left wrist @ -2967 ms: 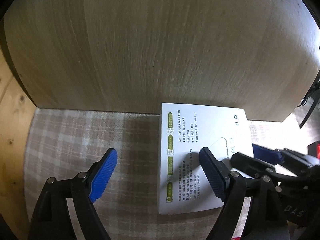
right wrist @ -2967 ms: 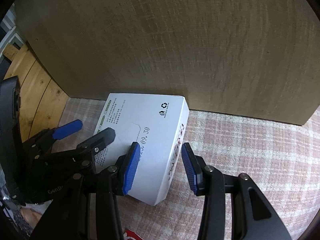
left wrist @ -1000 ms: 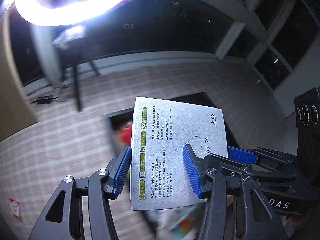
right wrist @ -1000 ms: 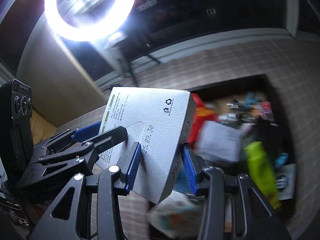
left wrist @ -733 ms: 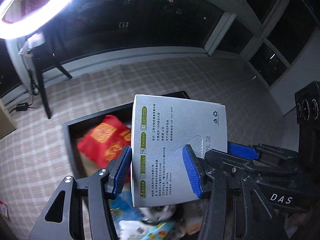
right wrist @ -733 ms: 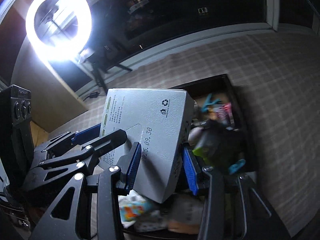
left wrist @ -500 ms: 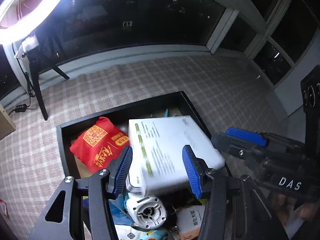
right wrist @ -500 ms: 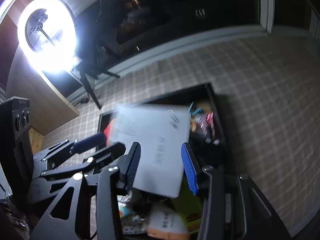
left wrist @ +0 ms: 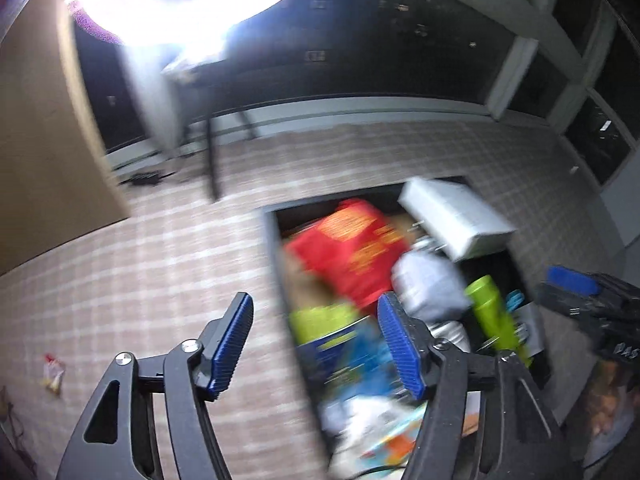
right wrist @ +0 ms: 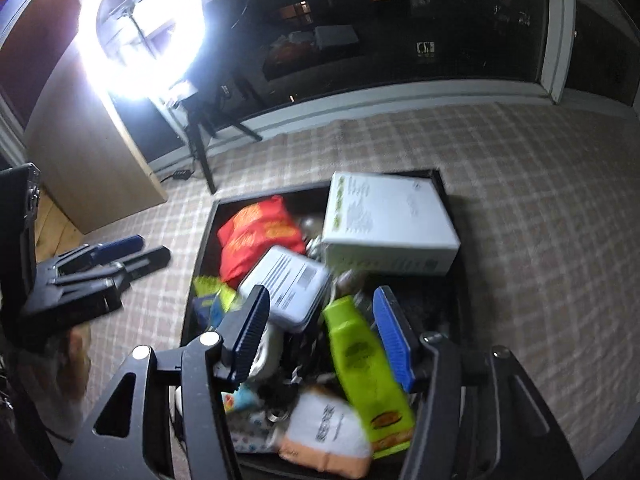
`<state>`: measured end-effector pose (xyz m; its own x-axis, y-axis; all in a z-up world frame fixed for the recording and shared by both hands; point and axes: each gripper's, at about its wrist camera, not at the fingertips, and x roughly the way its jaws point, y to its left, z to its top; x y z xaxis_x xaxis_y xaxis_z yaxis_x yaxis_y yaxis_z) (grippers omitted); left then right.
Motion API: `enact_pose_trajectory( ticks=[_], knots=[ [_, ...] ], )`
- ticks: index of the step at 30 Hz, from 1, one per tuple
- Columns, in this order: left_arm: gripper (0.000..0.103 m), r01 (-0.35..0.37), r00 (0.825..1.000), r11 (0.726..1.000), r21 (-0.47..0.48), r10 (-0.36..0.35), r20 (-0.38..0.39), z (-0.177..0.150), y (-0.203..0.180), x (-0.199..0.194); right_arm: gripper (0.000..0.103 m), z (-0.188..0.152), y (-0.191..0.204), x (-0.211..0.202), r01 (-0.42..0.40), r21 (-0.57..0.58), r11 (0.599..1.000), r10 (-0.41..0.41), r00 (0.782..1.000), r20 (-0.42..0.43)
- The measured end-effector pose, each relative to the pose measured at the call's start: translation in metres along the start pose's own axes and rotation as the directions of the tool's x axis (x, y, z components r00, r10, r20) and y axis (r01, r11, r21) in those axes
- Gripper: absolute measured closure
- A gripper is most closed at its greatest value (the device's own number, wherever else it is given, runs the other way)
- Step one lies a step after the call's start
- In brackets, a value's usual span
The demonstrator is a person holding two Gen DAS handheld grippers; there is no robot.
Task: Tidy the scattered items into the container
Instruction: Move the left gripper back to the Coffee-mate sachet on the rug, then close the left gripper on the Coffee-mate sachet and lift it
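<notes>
The white printed box lies at the far right corner of the black container, on top of other items; in the left wrist view the white box rests at the container's back. My right gripper hangs above the bin, jaws opening, nothing between the pads. My left gripper is over the container's left wall, jaws opening and empty. A red bag, a grey pack and a green bottle fill the container. The left gripper shows at the left of the right wrist view.
The container sits on a checked beige carpet. A small snack wrapper lies on the carpet at the left. A ring light on a tripod stands behind, beside a wooden panel. Dark windows line the back.
Both grippers let go of the white box, which dropped into the container's far right corner. Both sets of jaws widened. The left gripper swung left, off the container toward the carpet.
</notes>
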<state>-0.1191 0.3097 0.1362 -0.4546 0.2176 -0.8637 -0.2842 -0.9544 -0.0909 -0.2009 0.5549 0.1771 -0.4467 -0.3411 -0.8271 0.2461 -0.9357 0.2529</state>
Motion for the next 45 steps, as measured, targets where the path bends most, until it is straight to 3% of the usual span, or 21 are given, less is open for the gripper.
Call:
enact_pose_trajectory(
  ticks=[6, 13, 23, 29, 41, 45],
  knots=[
    [0.033, -0.123, 0.992, 0.992, -0.032, 0.122, -0.034, -0.048, 0.083, -0.007, 0.043, -0.047, 0.02, -0.004, 0.029, -0.005, 1.0, -0.029, 1.0, 0.001],
    [0.033, -0.233, 0.967, 0.965, -0.117, 0.216, -0.138, -0.096, 0.205, 0.005, 0.043, -0.091, 0.038, -0.008, 0.063, 0.057, 0.996, -0.061, 0.998, -0.025],
    [0.033, -0.277, 0.935, 0.946, -0.166, 0.226, -0.273, -0.121, 0.323, 0.034, 0.042, -0.144, 0.064, -0.018, 0.132, 0.155, 0.979, -0.127, 0.991, -0.043],
    [0.033, -0.272, 0.923, 0.944, -0.186, 0.201, -0.329, -0.121, 0.357, 0.054, 0.042, -0.168, 0.076, -0.029, 0.17, 0.2, 0.965, -0.165, 0.985, -0.04],
    [0.032, -0.232, 0.92, 0.958, -0.17, 0.159, -0.359, -0.121, 0.362, 0.082, 0.042, -0.201, 0.071, -0.051, 0.194, 0.315, 0.929, -0.198, 0.98, -0.022],
    [0.043, -0.204, 0.928, 0.957, -0.207, 0.122, -0.353, -0.121, 0.366, 0.082, 0.042, -0.209, 0.07, -0.054, 0.199, 0.335, 0.921, -0.204, 0.979, -0.019]
  ],
)
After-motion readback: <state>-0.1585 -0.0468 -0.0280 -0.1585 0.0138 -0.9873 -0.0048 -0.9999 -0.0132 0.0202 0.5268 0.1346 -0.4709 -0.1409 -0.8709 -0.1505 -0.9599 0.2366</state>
